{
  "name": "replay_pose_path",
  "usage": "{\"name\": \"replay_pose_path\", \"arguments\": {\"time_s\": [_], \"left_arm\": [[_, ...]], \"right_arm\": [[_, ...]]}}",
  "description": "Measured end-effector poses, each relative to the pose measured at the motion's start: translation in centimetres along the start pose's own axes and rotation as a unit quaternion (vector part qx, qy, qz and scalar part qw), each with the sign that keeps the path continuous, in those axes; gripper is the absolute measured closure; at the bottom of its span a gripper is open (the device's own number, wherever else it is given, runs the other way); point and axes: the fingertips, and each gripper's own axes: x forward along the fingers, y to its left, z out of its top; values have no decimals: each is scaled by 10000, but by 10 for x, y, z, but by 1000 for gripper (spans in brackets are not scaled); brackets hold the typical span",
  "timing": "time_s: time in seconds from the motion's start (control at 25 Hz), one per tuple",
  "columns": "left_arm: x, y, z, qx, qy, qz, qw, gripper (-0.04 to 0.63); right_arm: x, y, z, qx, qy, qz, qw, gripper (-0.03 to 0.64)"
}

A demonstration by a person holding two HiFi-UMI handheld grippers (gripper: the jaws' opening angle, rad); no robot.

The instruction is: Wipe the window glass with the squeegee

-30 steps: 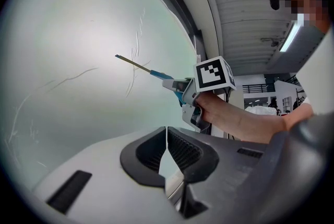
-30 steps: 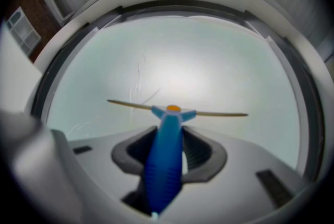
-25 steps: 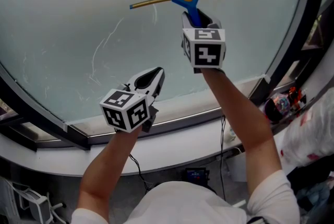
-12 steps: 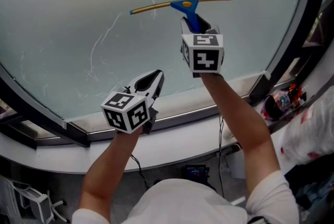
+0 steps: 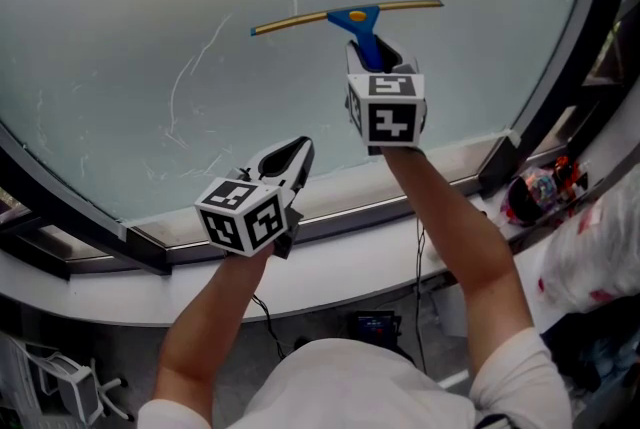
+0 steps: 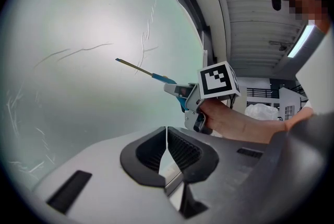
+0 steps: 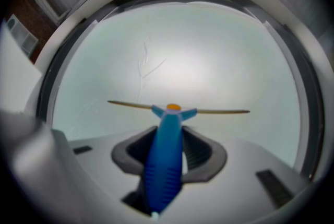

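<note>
1. Right tongs [image 5: 385,52] are up at the centre of the head view, clamped on the blue handle of the squeegee [image 5: 352,17].
2. In the right gripper view the handle runs straight up between the 2 jaws, which press on it from both sides. The orange cap sits at the top, where the handle meets the blade.
3. The blade lies across the window glass [image 5: 130,7] in the upper middle of the head view. It is nearly level, with its left end slightly lower. It looks to be against the pane, though contact cannot be confirmed.
4. Thin white streaks [image 5: 190,87] curl over the glass to the left of the blade, in the upper-left part of the frame.
5. Left tongs [image 5: 290,154] sit lower, left of centre, just above the white sill [image 5: 340,262]. The left gripper view shows the 2 jaws closed together with nothing between them.
6. The left tongs are well apart from the squeegee, which shows in their view at mid-frame with the right arm behind it.
7. A dark frame [image 5: 565,67] curves down the right side of the pane.
8. At the lower-right edge sits a white bag [image 5: 600,247]. What it holds cannot be made out.
</note>
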Motion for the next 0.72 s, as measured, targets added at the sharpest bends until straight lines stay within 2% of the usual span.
{"name": "replay_pose_path", "arguments": {"time_s": [0.72], "left_arm": [[3, 9, -49, -287, 359, 97, 9989, 561]], "right_arm": [[2, 7, -55, 183, 243, 177, 9994, 462]]}}
